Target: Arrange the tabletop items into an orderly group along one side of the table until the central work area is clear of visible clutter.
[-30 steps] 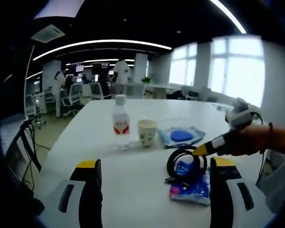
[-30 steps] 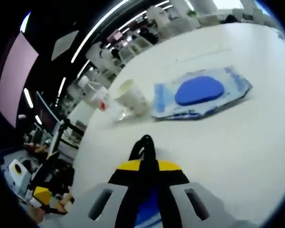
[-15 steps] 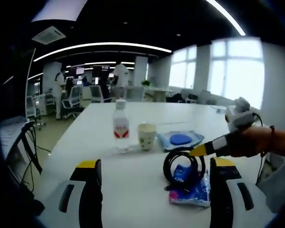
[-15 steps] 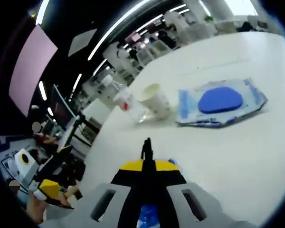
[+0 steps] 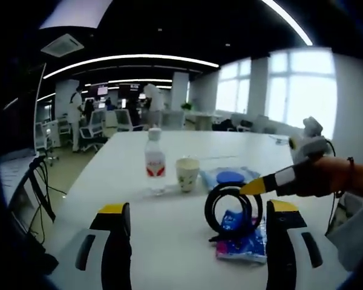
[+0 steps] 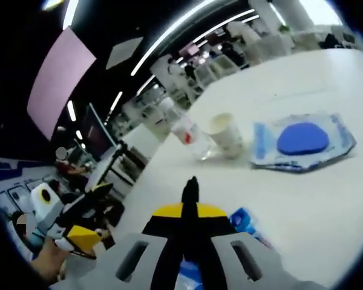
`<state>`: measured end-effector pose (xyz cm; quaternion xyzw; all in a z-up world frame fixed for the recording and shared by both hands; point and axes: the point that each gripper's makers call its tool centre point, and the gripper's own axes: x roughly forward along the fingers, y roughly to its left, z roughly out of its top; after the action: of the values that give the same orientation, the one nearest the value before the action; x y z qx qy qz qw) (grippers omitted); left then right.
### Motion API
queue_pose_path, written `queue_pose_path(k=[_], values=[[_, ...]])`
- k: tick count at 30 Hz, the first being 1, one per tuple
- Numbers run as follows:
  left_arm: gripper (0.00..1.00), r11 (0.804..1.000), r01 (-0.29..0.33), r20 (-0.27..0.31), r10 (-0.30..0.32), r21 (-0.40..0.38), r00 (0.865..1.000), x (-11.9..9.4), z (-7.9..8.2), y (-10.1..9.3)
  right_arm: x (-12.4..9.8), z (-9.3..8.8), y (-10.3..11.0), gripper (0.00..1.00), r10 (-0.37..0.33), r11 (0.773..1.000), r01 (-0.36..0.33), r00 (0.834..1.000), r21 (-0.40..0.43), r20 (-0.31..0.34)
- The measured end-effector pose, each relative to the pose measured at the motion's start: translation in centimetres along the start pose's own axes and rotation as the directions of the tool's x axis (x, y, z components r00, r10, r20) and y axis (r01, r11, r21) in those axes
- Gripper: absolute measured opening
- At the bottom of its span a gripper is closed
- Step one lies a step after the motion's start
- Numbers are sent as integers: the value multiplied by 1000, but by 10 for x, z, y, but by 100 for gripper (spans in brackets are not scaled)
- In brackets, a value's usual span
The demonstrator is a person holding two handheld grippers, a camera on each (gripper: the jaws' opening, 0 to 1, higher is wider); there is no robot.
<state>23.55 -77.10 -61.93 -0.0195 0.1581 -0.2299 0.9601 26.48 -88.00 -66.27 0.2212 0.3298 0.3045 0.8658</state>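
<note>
We stood at a long white table [image 5: 169,241] in a dim open office with ceiling light strips, desk chairs and bright windows beyond. Along its far part a clear plastic water bottle [image 5: 154,168] with a red label, a pale paper cup [image 5: 187,174] and a flat blue-and-white packet [image 5: 230,177] sat close together in a row, which we judged to be the start of the orderly group.

Our right gripper [image 6: 190,212] had its yellow-tipped jaws pinched tight on a coil of black cable [image 5: 233,209]. The glossy, springy loop hung upright from the jaw tips, lifted just above a crinkled blue and pink pouch [image 5: 243,241] lying near us. We took that lift as a way to carry the cable over to the row without dragging the soft pouch along.

Our left gripper [image 5: 193,248] hovered low over bare tabletop, jaws spread wide and holding nothing, presumably ready for the pouch.
</note>
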Motion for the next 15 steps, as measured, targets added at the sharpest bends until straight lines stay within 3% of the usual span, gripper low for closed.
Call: queue_pose_path(k=[15], values=[[91, 1000, 15, -6, -15, 11, 1000, -2, 1, -6, -27, 28, 12, 1, 35, 999, -35, 997, 11, 67]])
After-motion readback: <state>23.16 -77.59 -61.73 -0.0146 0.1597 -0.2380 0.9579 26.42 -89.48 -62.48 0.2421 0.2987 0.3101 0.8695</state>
